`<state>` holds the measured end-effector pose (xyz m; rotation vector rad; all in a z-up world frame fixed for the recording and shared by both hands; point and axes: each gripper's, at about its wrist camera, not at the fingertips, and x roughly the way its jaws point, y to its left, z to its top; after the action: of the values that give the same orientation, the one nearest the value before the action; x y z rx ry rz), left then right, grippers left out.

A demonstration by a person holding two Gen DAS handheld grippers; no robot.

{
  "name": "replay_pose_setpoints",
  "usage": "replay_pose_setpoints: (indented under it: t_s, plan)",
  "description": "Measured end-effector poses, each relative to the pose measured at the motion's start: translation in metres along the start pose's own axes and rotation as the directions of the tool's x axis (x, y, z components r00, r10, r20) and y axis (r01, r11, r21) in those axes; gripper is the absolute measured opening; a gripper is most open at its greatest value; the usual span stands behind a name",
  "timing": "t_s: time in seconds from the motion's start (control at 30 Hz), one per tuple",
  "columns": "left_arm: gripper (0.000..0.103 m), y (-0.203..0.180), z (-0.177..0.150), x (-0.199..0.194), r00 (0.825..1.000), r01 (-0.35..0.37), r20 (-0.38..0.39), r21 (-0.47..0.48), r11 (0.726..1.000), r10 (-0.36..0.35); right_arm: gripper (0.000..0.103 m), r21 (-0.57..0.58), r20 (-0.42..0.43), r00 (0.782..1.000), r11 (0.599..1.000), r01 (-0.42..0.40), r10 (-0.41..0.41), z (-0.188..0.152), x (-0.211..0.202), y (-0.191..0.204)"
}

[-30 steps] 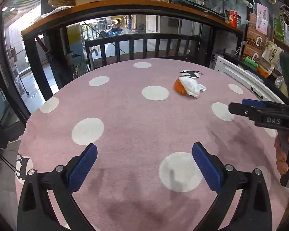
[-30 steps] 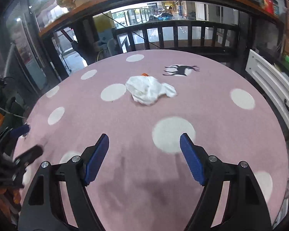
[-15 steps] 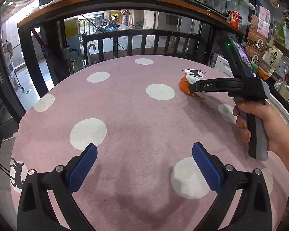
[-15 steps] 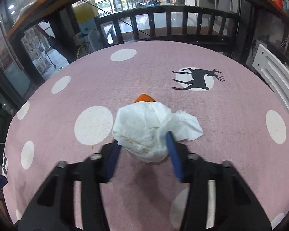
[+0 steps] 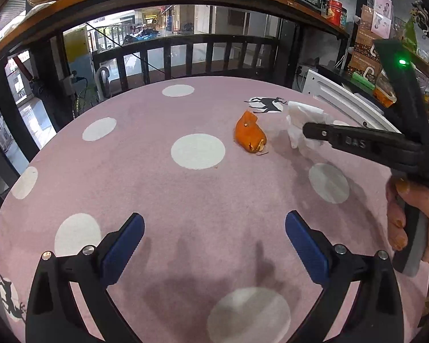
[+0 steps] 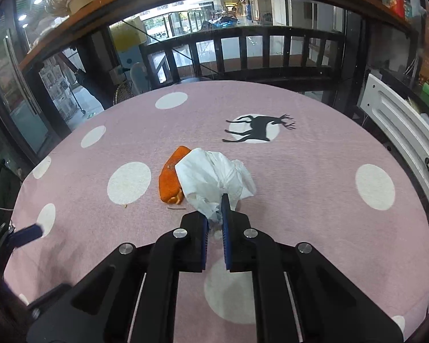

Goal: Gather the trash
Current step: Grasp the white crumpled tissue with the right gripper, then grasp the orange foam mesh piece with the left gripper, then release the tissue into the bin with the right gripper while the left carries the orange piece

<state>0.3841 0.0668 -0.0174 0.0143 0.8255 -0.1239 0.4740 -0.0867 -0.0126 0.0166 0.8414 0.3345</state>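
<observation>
- My right gripper [image 6: 214, 217] has just been closing its jaws, and they now pinch the near edge of the crumpled white tissue [image 6: 211, 177], a wisp of it squeezed between the blue pads.
- My left gripper [image 5: 214, 228] has its jaws spread wide with only bare cloth between them.
- From my left camera I see the tissue at the tip of the right gripper, apparently lifted a little off the pink spotted tablecloth [image 5: 186, 200], near the printed deer [image 5: 267, 104].
- The orange peel [image 5: 250, 135] lies on the cloth just beside the tissue, apart from it in this view.
- From my right camera the tissue overlaps the peel's right side.
- A hand [image 5: 414, 220] grips the right tool's handle at the picture's edge.
</observation>
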Motion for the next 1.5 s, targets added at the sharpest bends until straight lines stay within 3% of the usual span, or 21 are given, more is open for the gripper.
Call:
replay_pose_setpoints:
  t_s: [0.3, 0.4, 0.57, 0.73, 0.8, 1.0, 1.17, 1.5]
  plan:
    - [0.097, -0.040, 0.053, 0.066, 0.999, -0.022, -0.032, 0.047, 0.999, 0.023, 0.009, -0.013, 0.017, 1.000, 1.000, -0.004, 0.004, -0.024, -0.055, -0.031]
    - [0.087, -0.050, 0.064, 0.087, 0.998, -0.019, -0.065, 0.054, 0.998, 0.023, 0.009, -0.008, 0.021, 1.000, 1.000, -0.015, 0.016, -0.034, -0.072, -0.039]
    - [0.078, -0.048, 0.080, 0.115, 0.993, -0.050, -0.109, 0.018, 0.999, 0.052, 0.009, -0.012, 0.028, 0.999, 1.000, -0.016, 0.016, -0.049, -0.100, -0.051]
    - [0.059, -0.052, 0.086, 0.124, 0.992, -0.059, -0.112, 0.025, 0.998, 0.061, 0.009, 0.010, 0.042, 0.999, 1.000, -0.015, 0.014, -0.060, -0.120, -0.065]
    - [0.045, -0.054, 0.085, 0.121, 0.992, -0.063, -0.105, 0.032, 0.998, 0.066, 0.009, 0.009, 0.057, 0.998, 1.000, 0.014, -0.014, -0.063, -0.126, -0.071]
    - [0.035, -0.060, 0.076, 0.112, 0.995, -0.053, -0.086, 0.014, 0.998, 0.054, 0.009, 0.058, 0.069, 0.997, 0.998, 0.020, -0.024, -0.074, -0.132, -0.085]
    - [0.033, -0.064, 0.065, 0.090, 0.998, -0.015, -0.053, 0.008, 1.000, 0.015, 0.009, 0.078, 0.079, 0.996, 0.997, 0.028, -0.035, -0.084, -0.135, -0.092]
    - [0.033, -0.093, 0.026, -0.005, 0.993, 0.071, 0.088, 0.073, 0.995, -0.077, 0.009, 0.122, 0.097, 0.995, 0.992, 0.025, -0.037, -0.121, -0.150, -0.098]
